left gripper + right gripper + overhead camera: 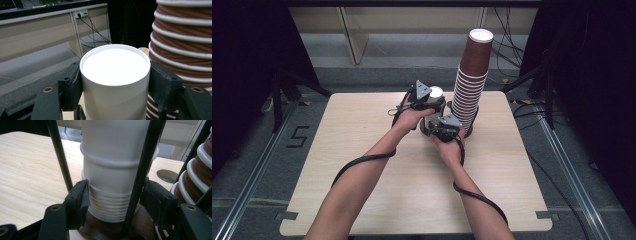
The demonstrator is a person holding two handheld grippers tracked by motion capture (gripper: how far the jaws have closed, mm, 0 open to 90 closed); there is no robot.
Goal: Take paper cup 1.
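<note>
1. Forearms are reaching in from the near edge of the counter (362,200), each hand working a hand-held gripper toward the far middle.
2. Left hand-held gripper (115,82) is clamping the top white cup (115,75) just below its rim, a jaw pressing on each side.
3. Right hand-held gripper (113,202) is pinching lower down, its jaws closing on the ribbed rims of the nested white cups (110,207) beneath; these are sitting in a brown base.
4. At the right, just beside this work, the tall stack of brown paper cups (469,85) is standing at the counter's far right.
5. Judging by the two grips, the step in hand is separating one white cup from its nest.
6. Next, the left probably needs to be lifting straight up while the right is holding the lower cups down; tilting could be nudging the brown stack.
</note>
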